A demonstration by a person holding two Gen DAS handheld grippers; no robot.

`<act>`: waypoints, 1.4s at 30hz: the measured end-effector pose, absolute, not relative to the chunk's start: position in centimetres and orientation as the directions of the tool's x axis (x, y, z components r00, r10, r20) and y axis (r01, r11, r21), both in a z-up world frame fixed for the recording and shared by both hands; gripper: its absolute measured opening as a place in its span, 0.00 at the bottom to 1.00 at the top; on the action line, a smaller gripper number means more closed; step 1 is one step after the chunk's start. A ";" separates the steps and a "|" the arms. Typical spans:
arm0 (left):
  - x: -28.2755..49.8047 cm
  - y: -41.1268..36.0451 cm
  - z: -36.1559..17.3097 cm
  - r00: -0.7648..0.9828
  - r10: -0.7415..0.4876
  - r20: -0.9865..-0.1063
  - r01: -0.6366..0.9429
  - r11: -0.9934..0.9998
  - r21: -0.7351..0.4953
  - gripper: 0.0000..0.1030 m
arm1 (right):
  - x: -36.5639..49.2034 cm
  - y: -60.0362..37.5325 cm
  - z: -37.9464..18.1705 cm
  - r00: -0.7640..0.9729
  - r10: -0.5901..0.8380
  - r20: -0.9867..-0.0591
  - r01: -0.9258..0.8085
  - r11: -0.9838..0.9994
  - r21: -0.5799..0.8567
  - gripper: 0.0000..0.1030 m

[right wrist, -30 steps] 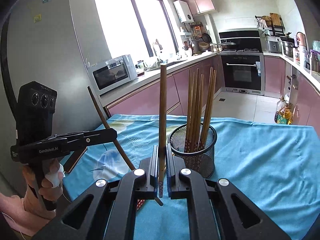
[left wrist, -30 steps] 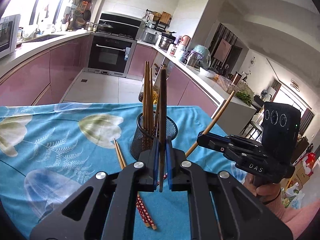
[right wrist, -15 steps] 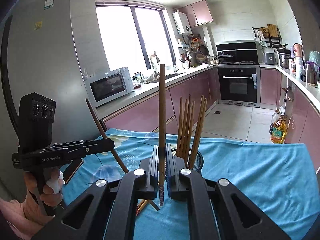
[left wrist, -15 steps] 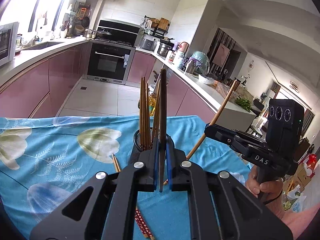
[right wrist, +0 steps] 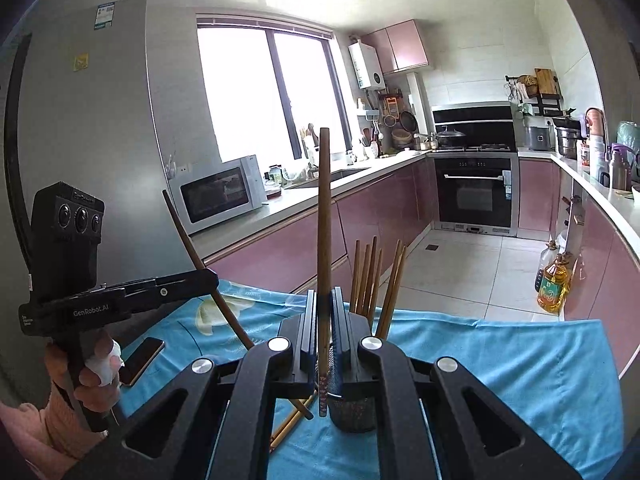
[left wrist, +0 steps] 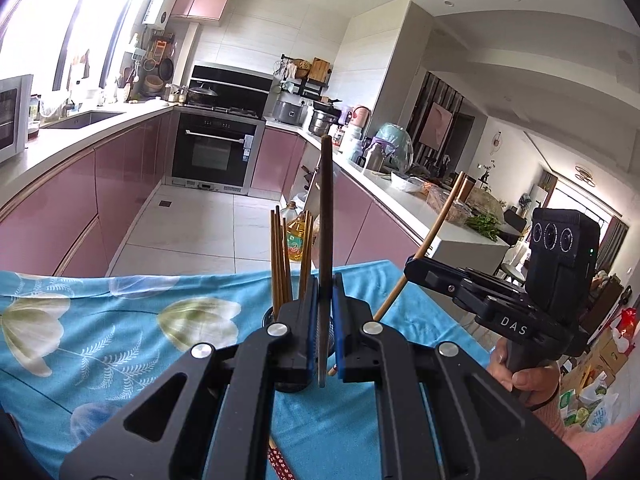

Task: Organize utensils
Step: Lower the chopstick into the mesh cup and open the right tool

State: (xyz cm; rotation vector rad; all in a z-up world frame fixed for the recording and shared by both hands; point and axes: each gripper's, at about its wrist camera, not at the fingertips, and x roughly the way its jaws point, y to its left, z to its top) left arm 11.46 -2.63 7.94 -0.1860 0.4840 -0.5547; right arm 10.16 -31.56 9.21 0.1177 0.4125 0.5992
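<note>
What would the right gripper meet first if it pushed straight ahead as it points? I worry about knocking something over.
Probably the black mesh holder with its upright wooden chopsticks, directly ahead of the right gripper, which is shut on a brown chopstick. Depth is unclear.

Left gripper (left wrist: 326,320): matt black plastic, silver metal screws, blue rubbery pads.
Chopstick in it (left wrist: 326,216): dark wood, smooth, dull sheen.
Right gripper (right wrist: 323,324): same matt black plastic.
Its chopstick (right wrist: 323,216): mid-brown wood, patterned red tip at 6 o'clock end.
Holder (right wrist: 354,410): black metal mesh; sticks inside (right wrist: 370,276) pale wood.
Tabletop cloth (left wrist: 120,320): blue floral fabric, matt, slightly creased.
Cabinets (right wrist: 288,248): glossy pink.
Phone (right wrist: 142,360): glossy.
</note>
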 end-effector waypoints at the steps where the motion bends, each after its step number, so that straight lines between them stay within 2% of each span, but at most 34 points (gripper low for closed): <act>1: 11.5 -2.6 8.2 0.746 -0.545 -0.383 0.461 0.837 -0.294 0.07 | 10.2 -31.6 9.3 0.750 0.569 -0.338 -0.523 0.822 0.223 0.06; 14: 12.3 -3.1 10.4 0.779 -0.525 -0.344 0.452 0.849 -0.273 0.07 | 11.8 -31.2 10.5 0.771 0.553 -0.315 -0.513 0.833 0.208 0.06; 42: 15.0 -5.9 9.6 0.772 -0.481 -0.415 0.419 0.877 -0.235 0.07 | 14.9 -30.6 7.5 0.745 0.526 -0.410 -0.461 0.850 0.255 0.06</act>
